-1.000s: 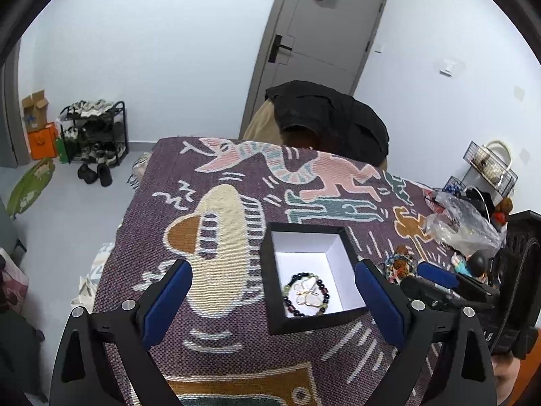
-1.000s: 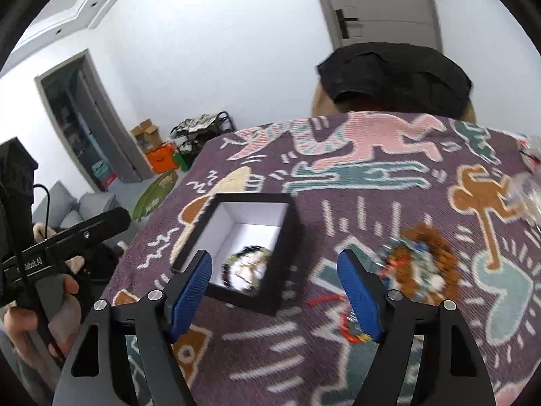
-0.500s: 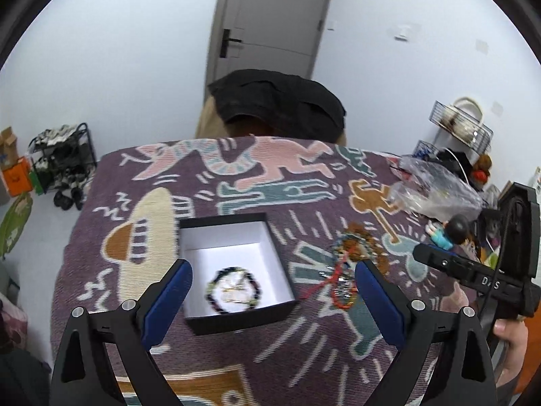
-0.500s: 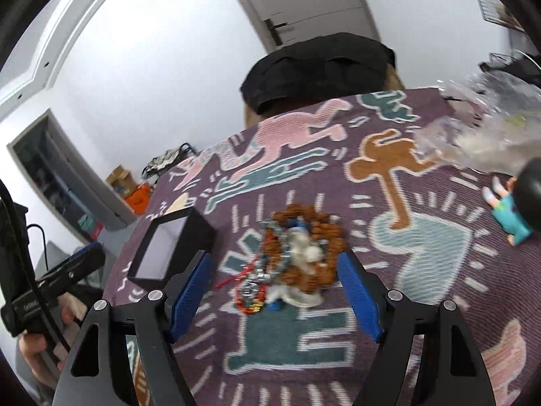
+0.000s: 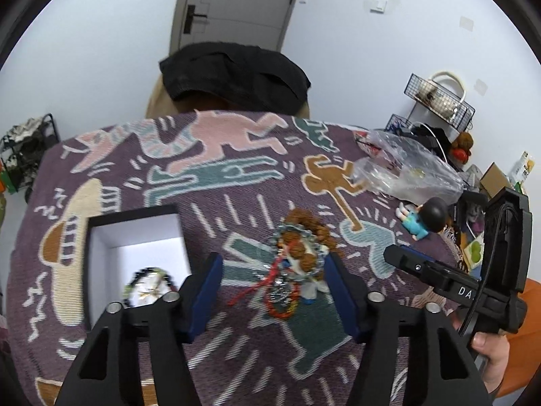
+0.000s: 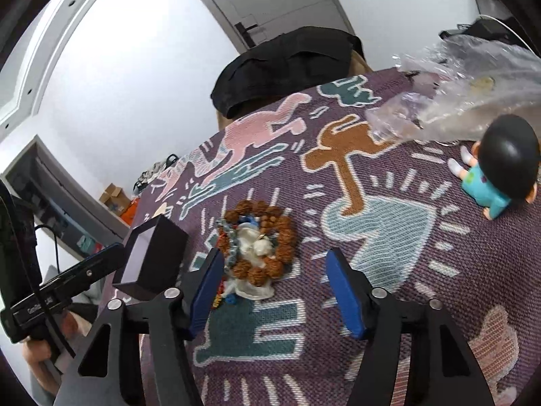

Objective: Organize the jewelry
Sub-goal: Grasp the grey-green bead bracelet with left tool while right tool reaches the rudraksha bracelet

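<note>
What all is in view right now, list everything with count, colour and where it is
jewelry box: one, black outside, white inside, open, left on the blanket
dark bead bracelet: one, inside the box
jewelry pile: one heap, brown beads, red cord, pale blue beads, white piece, mid blanket
blanket: one, purple with pink, teal, brown figures
toy figure: one, black hair, teal clothes, lying right of the pile
plastic bag: one, clear, far right
black garment: one, beyond the blanket's far edge
door: one, grey
left gripper: blue pads, open, astride the pile
right gripper: blue pads, open, near the pile
</note>
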`<control>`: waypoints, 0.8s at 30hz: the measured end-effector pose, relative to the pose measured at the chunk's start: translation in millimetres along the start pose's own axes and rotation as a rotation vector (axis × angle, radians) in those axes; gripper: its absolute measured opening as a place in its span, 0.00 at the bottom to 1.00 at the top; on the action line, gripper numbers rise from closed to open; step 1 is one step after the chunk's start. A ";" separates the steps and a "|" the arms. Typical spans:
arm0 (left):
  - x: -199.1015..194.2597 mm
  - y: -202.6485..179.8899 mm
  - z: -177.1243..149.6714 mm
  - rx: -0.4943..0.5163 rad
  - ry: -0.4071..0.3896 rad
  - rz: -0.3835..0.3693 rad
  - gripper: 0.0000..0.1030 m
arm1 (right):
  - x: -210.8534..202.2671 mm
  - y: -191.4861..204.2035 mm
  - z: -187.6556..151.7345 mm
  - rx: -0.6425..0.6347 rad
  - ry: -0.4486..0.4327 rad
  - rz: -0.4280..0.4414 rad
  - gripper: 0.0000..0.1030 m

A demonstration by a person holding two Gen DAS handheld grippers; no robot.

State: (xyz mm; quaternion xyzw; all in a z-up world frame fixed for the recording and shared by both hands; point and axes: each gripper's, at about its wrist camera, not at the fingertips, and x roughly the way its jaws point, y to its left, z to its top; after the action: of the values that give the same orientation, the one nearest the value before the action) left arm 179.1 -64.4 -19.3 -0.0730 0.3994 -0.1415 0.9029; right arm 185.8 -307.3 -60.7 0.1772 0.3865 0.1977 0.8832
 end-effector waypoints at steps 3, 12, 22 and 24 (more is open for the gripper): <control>13.3 -11.0 3.3 0.011 0.028 -0.011 0.56 | -1.5 -9.4 -0.1 0.023 -0.004 -0.008 0.54; 52.3 -36.0 9.4 0.027 0.110 -0.001 0.44 | -3.0 -32.7 -4.9 0.074 0.002 -0.017 0.42; 91.2 -59.9 3.9 0.113 0.188 0.130 0.44 | -6.8 -52.0 -6.6 0.113 -0.011 -0.022 0.42; 95.7 -64.0 2.9 0.130 0.193 0.154 0.44 | -8.0 -55.5 -6.8 0.121 -0.015 -0.023 0.42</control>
State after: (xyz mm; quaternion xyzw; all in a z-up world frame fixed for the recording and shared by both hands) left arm 230.0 -155.1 -68.7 0.0303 0.4787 -0.1039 0.8713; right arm 187.5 -357.9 -86.0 0.2273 0.3933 0.1623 0.8760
